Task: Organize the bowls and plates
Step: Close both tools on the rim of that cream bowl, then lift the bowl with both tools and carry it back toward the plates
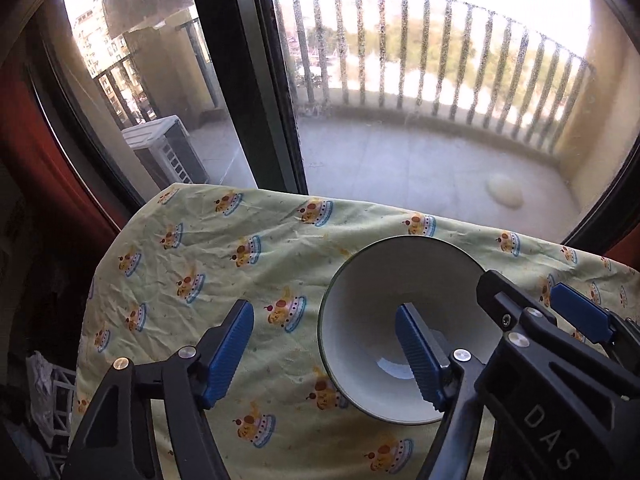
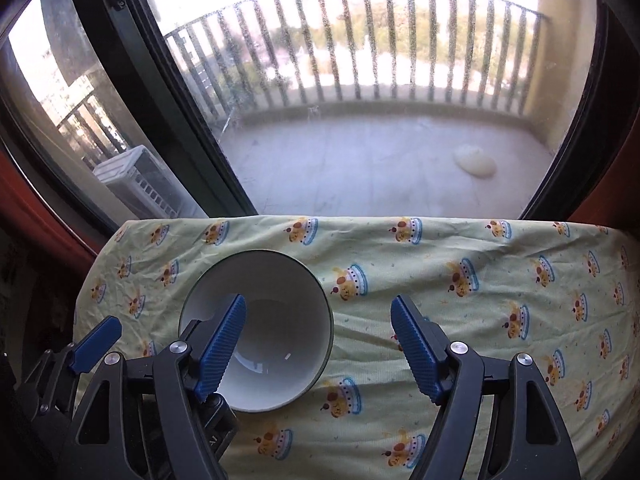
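Observation:
A white bowl (image 1: 400, 280) with a dark green rim stands upright on a table covered by a pale yellow cake-print cloth (image 1: 240, 248). My left gripper (image 1: 324, 354) is open and straddles the bowl's left wall, with its right finger inside the bowl and its left finger over the cloth. In the right wrist view my right gripper (image 2: 318, 352) is open too, astride the right wall of the bowl (image 2: 280, 280): its left finger is inside and its right finger over the cloth (image 2: 480, 320). No pad presses on the bowl. The left gripper's outer finger (image 2: 98, 342) shows at lower left.
The table's far edge meets a large window with a dark frame (image 1: 276, 120); beyond it lie a balcony, a railing (image 2: 380, 60) and an air-conditioner unit (image 1: 164, 152). A white rack (image 1: 52, 400) stands in the dark space left of the table.

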{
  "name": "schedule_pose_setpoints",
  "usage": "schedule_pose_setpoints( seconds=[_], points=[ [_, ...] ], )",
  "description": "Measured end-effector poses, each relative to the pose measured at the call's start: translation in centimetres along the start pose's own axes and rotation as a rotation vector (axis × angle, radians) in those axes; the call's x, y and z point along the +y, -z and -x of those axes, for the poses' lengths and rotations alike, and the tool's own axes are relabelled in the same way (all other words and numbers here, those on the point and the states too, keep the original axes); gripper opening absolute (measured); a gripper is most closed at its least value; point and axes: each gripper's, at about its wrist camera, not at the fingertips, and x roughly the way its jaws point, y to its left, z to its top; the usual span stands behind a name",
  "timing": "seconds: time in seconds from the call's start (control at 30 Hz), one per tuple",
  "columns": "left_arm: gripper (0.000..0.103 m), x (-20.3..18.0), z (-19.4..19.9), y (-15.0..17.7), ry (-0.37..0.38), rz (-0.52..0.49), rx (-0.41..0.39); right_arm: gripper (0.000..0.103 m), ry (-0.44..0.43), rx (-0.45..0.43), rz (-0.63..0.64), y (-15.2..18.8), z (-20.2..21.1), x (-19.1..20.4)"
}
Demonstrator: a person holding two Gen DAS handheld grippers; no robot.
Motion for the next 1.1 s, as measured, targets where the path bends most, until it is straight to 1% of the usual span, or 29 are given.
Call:
schedule_pose_setpoints(
  seconds=[0.07,0.13,0.2,0.23,0.3,0.33,0.37,0.4,0.5,0.63,0.73,1.1],
  points=[
    [0.069,0.0,-0.9,0.1,0.004,0.005,0.010,0.066,-0.001,0.002,-0.007,0.0,-0.9,0.0],
    [0.063,-0.2,-1.6,0.2,-0.002,0.012,0.016,0.060,-0.006,0.012,-0.008,0.0,-2.0,-0.1],
    [0.055,-0.1,-2.2,0.4,-0.013,0.033,0.024,0.052,-0.015,0.028,-0.008,0.1,-2.9,-0.1],
    [0.053,-0.1,-2.5,0.5,-0.011,0.037,0.028,0.049,-0.018,0.036,-0.008,0.2,-3.2,0.0],
    [0.044,-0.3,-3.0,0.6,-0.006,0.040,0.042,0.038,-0.022,0.050,-0.011,0.2,-3.9,-0.1],
    [0.043,-0.3,-3.2,0.7,-0.003,0.040,0.049,0.036,-0.017,0.053,-0.012,0.3,-4.2,-0.2],
    [0.041,-0.3,-3.4,0.7,-0.006,0.040,0.058,0.029,-0.012,0.052,-0.017,0.4,-4.4,-0.3],
    [0.039,-0.4,-3.5,0.7,-0.011,0.039,0.064,0.025,-0.009,0.051,-0.022,0.4,-4.6,-0.4],
    [0.031,-0.4,-3.8,0.7,-0.007,0.032,0.072,0.019,0.000,0.050,-0.009,0.4,-5.0,-0.3],
    [0.023,-0.7,-4.4,0.8,0.026,0.028,0.096,0.018,0.000,0.046,0.001,0.5,-5.1,-0.4],
    [0.023,-1.0,-4.3,0.9,0.012,0.021,0.090,0.018,0.005,0.045,0.011,0.5,-5.2,-0.3],
    [0.022,-1.2,-2.9,1.7,0.024,-0.008,0.086,0.018,0.023,0.063,0.020,1.2,-4.2,-0.4]
  ],
)
